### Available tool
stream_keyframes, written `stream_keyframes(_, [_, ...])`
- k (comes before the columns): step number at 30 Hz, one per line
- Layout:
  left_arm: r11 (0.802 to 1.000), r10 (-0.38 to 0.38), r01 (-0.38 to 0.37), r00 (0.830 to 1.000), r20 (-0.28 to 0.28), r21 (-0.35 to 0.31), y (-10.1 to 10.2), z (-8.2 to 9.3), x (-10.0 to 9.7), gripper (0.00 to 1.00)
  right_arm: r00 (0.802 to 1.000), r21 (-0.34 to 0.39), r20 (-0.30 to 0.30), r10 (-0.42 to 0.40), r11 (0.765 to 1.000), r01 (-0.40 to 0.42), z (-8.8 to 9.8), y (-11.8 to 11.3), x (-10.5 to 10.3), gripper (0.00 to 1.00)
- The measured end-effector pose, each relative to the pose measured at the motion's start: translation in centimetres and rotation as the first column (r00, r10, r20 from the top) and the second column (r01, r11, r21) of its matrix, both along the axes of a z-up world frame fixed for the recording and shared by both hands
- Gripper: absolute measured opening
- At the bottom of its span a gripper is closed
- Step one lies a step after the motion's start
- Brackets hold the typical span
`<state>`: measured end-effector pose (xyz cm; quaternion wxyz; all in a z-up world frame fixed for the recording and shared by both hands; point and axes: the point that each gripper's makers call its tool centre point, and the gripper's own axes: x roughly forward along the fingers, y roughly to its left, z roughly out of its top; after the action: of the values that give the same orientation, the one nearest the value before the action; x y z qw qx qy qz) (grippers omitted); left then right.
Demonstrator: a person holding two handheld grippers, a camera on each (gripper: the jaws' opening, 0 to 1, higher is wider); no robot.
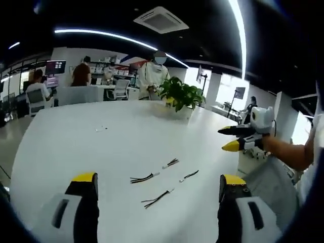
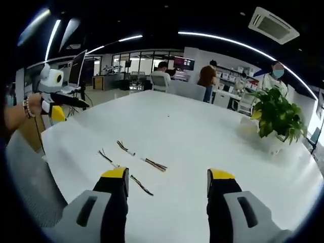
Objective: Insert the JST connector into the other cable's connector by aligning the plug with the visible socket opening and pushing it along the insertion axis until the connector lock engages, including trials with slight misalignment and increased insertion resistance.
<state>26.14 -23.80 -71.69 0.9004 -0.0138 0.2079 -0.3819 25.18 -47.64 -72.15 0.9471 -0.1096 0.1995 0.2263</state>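
My left gripper [image 1: 158, 182] is held level, jaws spread wide, nothing between the yellow tips. My right gripper [image 2: 167, 179] likewise: jaws wide apart, empty. In the left gripper view my right gripper [image 1: 237, 137] enters from the right, gripped by my hand [image 1: 268, 144], forearm bare.

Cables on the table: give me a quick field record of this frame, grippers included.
surface: white table
cables: four short cables lying loose, near each other, none mated as far as I can tell
plant: potted plant at the far side of the table
left gripper: open, empty, above the table short of the cables
right gripper: open, empty, also short of the cables
task state: nothing picked up yet
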Motion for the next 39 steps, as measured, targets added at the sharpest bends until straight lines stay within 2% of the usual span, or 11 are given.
stream_keyframes(6, [0.999,-0.049,0.049,0.999,0.022,0.0,-1.5,-0.9,2.4,0.99,0.999,-0.01,-0.011,0.053,0.999,-0.054,-0.6,0.6,2.7,0.6])
stream_keyframes(10, [0.997,-0.072,0.074,0.996,0.053,-0.029,-2.4,-1.1,4.2,0.99,0.994,-0.044,-0.016,0.104,0.994,-0.104,-1.6,1.1,4.3,0.59])
stream_keyframes(15, [0.997,-0.07,0.073,0.995,0.07,-0.035,-2.7,-2.1,6.4,0.99,0.989,-0.021,-0.039,0.143,0.989,-0.144,-2.9,1.6,5.7,0.58])
stream_keyframes(19, [0.995,-0.083,0.086,0.995,0.06,-0.042,-2.9,-3.2,7.6,0.99,0.985,-0.051,-0.067,0.156,0.986,-0.16,-4.1,1.7,6.7,0.58])
stream_keyframes(28, [0.994,-0.1,0.102,0.994,0.044,-0.049,-3.4,-5.0,9.5,0.99,0.98,-0.052,-0.096,0.177,0.982,-0.182,-5.7,2.1,8.8,0.58])
stream_keyframes(39, [0.988,-0.147,0.15,0.987,0.072,-0.046,-4.9,-5.7,10.0,0.99,0.972,-0.063,-0.12,0.202,0.975,-0.211,-7.1,2.8,10.3,0.57])
